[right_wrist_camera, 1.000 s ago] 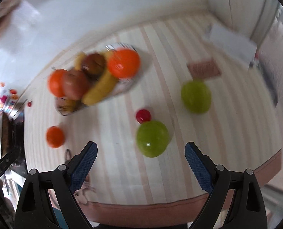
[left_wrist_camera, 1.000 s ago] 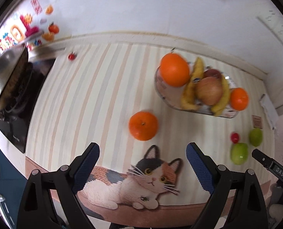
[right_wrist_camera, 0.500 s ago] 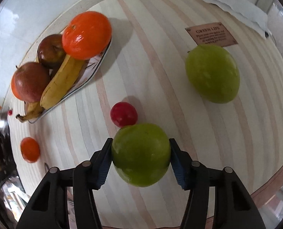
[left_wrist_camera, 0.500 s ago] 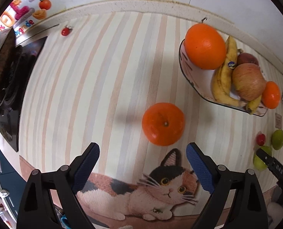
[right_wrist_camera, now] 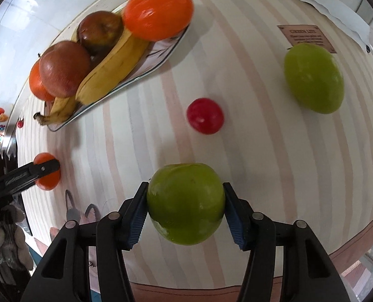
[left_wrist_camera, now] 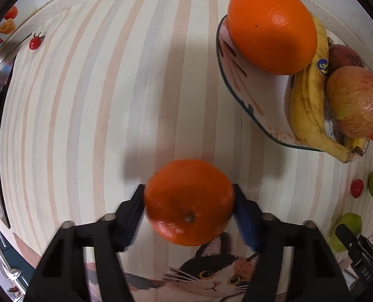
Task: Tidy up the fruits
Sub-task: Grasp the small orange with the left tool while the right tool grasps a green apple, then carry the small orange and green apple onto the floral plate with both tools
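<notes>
My left gripper (left_wrist_camera: 189, 196) is shut on an orange mandarin (left_wrist_camera: 189, 201) above the striped table mat. My right gripper (right_wrist_camera: 185, 196) is shut on a green apple (right_wrist_camera: 186, 201), which also shows in the left wrist view (left_wrist_camera: 347, 226). A fruit plate (left_wrist_camera: 244, 85) holds a big orange (left_wrist_camera: 272, 25), a banana (left_wrist_camera: 309, 105), a red-yellow apple (left_wrist_camera: 355, 100) and more fruit. The plate also shows in the right wrist view (right_wrist_camera: 161, 52). On the mat lie a second green apple (right_wrist_camera: 312, 78) and a small red fruit (right_wrist_camera: 205, 115).
A cat picture (left_wrist_camera: 211, 276) is printed at the mat's near edge. A small red tomato (left_wrist_camera: 34, 42) lies far left by the stove edge. A brown card (right_wrist_camera: 307, 36) and white paper (right_wrist_camera: 337, 12) lie at the far right.
My left gripper moved down to the mandarin and shut on it. My right gripper, shut on the green apple half a second ago, still holds it.
</notes>
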{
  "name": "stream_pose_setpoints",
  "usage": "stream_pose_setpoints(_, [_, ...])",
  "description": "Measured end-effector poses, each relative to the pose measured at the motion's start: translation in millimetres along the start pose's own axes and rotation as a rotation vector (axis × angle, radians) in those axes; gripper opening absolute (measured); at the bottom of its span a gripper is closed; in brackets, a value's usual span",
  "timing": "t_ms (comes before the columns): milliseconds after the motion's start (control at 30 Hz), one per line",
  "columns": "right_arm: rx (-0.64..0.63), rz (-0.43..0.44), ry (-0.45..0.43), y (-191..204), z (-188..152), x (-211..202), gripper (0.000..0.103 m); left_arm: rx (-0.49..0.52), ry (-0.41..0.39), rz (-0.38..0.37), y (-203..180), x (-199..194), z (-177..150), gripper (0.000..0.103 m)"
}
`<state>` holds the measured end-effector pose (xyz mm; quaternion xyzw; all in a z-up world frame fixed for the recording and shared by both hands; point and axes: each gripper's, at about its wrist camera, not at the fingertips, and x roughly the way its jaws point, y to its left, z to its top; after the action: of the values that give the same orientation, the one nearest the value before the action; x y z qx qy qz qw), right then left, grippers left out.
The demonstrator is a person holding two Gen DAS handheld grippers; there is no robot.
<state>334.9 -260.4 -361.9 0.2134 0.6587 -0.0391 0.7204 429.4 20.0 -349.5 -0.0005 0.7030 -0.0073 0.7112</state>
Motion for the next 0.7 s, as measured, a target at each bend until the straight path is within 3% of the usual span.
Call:
stream_pose_setpoints(100, [-0.019, 0.006, 0.008, 9.2, -3.1, 0.0, 0.059, 0.018, -0.009, 0.008, -2.5, -0.8, -5.2, 0.062])
stream_pose_setpoints(367, [-0.107, 0.021, 0.057, 41.7, -12.2, 11.7, 0.059, 0.067, 0.065, -0.086, -28.5, 0.3, -52.1, 0.062])
stream_pose_setpoints(700, [-0.141, 0.001, 0.065, 54.6, -6.3, 13.3, 0.059, 0.120, 0.064, -0.045, -55.5, 6.8, -62.7, 0.062])
